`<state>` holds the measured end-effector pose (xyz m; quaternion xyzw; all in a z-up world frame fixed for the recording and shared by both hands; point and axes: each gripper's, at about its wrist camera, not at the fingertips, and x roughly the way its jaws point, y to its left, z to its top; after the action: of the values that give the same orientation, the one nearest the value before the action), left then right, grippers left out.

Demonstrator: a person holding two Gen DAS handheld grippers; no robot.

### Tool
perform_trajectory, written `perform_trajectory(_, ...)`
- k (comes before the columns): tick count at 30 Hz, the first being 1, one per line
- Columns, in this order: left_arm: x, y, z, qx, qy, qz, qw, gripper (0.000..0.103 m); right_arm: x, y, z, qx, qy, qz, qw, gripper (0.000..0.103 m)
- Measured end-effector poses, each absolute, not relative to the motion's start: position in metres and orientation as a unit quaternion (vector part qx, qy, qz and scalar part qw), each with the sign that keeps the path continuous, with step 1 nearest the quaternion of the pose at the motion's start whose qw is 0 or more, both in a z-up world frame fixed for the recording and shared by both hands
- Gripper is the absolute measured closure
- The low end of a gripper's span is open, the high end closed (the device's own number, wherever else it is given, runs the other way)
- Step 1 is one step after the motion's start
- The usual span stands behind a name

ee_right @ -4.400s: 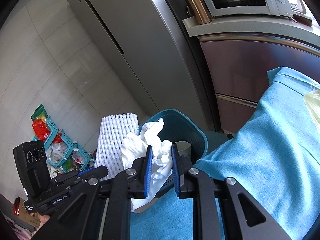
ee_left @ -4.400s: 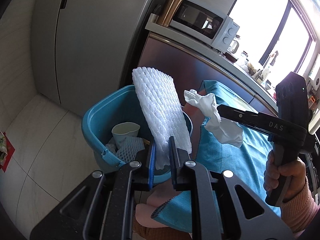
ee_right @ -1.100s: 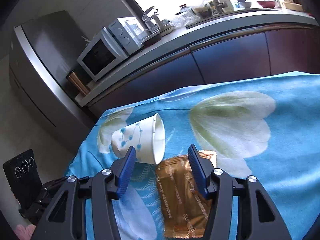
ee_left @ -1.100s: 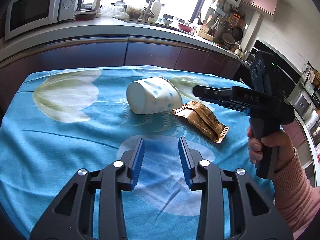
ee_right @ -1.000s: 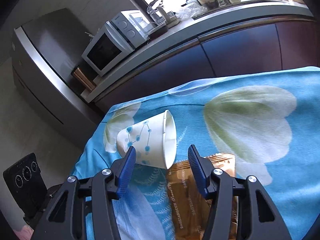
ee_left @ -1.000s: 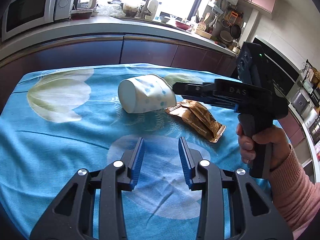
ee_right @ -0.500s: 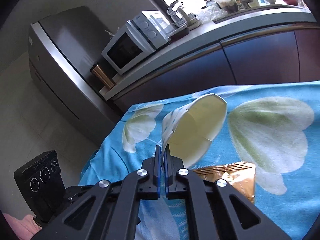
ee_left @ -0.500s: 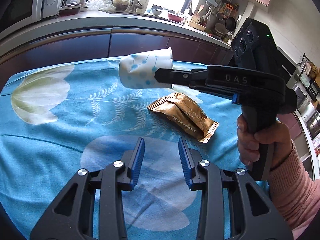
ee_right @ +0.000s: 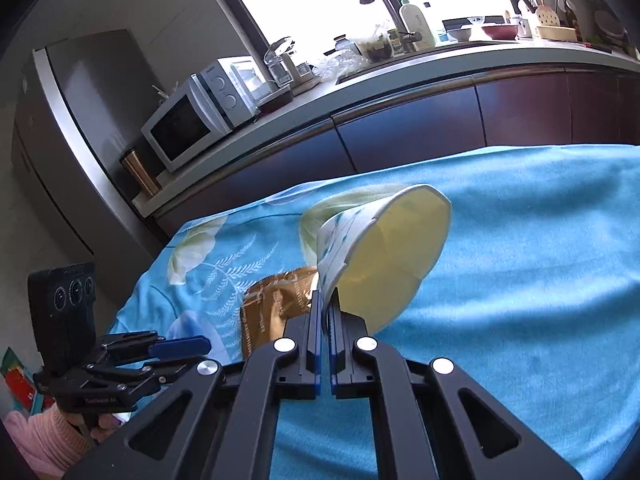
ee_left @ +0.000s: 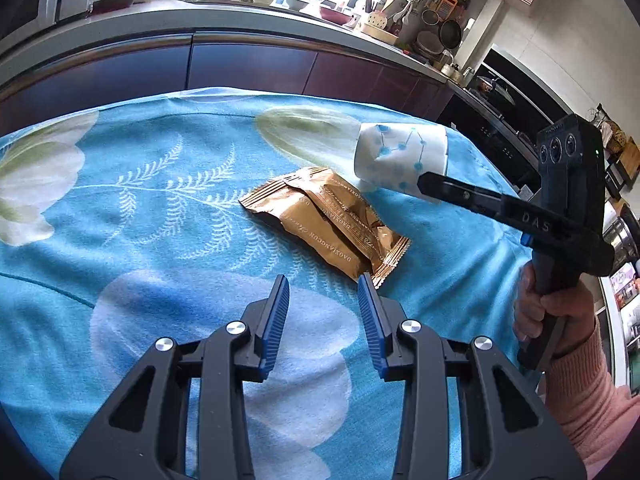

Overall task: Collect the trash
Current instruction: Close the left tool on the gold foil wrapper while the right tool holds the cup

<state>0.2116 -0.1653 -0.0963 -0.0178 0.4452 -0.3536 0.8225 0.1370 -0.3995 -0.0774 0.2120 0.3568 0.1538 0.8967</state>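
Note:
A white paper cup (ee_left: pixel 400 160) with blue dots hangs in the air, pinched at its rim by my right gripper (ee_right: pixel 325 304), which is shut on it; its cream inside (ee_right: pixel 392 256) faces the right wrist camera. A crumpled gold snack wrapper (ee_left: pixel 328 220) lies on the blue flowered tablecloth (ee_left: pixel 120 200), also seen in the right wrist view (ee_right: pixel 268 300). My left gripper (ee_left: pixel 324 292) is open and empty, low over the cloth just in front of the wrapper's near corner.
Dark kitchen cabinets (ee_left: pixel 240 68) and a cluttered counter run behind the table. A microwave (ee_right: pixel 192 120) and a copper tumbler (ee_right: pixel 138 174) stand at the left, beside a grey fridge (ee_right: pixel 60 120). The table's right edge (ee_left: pixel 492 176) drops near the right hand.
My right gripper has carried the cup up and to the right, away from the wrapper. My left gripper has moved closer to the wrapper, still open.

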Motion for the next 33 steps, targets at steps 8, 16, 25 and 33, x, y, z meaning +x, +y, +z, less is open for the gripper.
perform_trajectory(8, 0.223, -0.168, -0.104, -0.043, 0.465, -0.347, 0.813, 0.059, 0.132, -0.37, -0.087, 0.234, 0.374, 0.231, 0.867, 0.101)
perform_trajectory(16, 0.231, -0.158, -0.107, -0.078, 0.472, -0.339, 0.81, 0.063, 0.132, -0.352, -0.09, 0.245, 0.388, 0.277, 0.844, 0.101)
perform_trajectory(25, 0.241, -0.161, -0.115, -0.1, 0.482, -0.328, 0.806, 0.089, 0.129, -0.364, -0.092, 0.25, 0.387, 0.258, 0.849, 0.101)
perform_trajectory(33, 0.244, -0.163, -0.116, -0.113, 0.485, -0.337, 0.799, 0.07, 0.139, -0.385, -0.096, 0.242, 0.396, 0.193, 0.864, 0.101)
